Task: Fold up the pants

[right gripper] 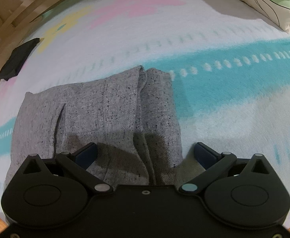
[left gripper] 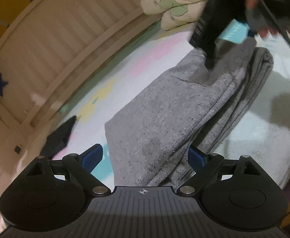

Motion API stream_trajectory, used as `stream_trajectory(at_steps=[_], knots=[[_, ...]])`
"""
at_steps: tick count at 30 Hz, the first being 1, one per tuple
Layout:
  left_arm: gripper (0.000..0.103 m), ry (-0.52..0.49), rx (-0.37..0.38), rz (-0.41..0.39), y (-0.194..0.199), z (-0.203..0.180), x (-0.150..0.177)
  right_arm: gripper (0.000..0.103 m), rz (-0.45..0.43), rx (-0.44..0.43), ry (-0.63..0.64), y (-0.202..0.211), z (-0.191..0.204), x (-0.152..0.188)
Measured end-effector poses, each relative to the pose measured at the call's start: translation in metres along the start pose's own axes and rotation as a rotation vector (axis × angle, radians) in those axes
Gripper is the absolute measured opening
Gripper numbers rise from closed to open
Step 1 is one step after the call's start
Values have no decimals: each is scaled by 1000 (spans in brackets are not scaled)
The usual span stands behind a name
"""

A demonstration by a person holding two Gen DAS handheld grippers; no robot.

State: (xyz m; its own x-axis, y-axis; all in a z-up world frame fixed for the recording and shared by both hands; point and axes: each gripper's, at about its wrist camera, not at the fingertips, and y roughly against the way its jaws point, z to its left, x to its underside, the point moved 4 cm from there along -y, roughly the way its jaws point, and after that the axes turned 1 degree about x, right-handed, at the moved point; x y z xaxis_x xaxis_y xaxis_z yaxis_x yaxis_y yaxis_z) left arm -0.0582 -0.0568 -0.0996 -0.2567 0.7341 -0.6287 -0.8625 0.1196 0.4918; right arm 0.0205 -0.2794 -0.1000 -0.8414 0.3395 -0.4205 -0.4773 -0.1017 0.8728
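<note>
Right now the grey pants (right gripper: 97, 107) lie folded into a thick stack on the bed's pastel blanket (right gripper: 214, 91); the right tool (right gripper: 145, 154) hovers over their near edge, jaws spread wide and holding nothing; the left tool (left gripper: 145, 156) likewise gapes open, straddling the stack's end; a dark garment (right gripper: 18, 59) lies well apart near the wooden bed rail (left gripper: 51, 49); a pillow (right gripper: 277, 2) sits beyond.

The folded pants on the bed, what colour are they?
Heathered grey with dark flecks, folded knit pants; the right wrist view shows it best.
</note>
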Motion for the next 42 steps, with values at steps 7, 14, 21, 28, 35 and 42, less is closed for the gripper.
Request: stream_trajectory(at_steps=[7, 14, 21, 28, 35, 42], knots=[[90, 20, -21, -16, -4, 2, -6, 102, 6, -254, -120, 49, -7, -12], [90, 98, -54, -43, -5, 21, -20, 87, 77, -378, -91, 66, -4, 0], [90, 126, -56, -41, -9, 25, -24, 88, 134, -655, -41, 92, 17, 1], [90, 120, -61, -43, -8, 25, -25, 89, 277, -621, -6, 69, 31, 15], [89, 175, -44, -33, -9, 30, -27, 88, 134, -525, -168, 85, -17, -3], [89, 183, -50, -39, -6, 30, -27, 86, 252, -411, -116, 59, -8, 17]])
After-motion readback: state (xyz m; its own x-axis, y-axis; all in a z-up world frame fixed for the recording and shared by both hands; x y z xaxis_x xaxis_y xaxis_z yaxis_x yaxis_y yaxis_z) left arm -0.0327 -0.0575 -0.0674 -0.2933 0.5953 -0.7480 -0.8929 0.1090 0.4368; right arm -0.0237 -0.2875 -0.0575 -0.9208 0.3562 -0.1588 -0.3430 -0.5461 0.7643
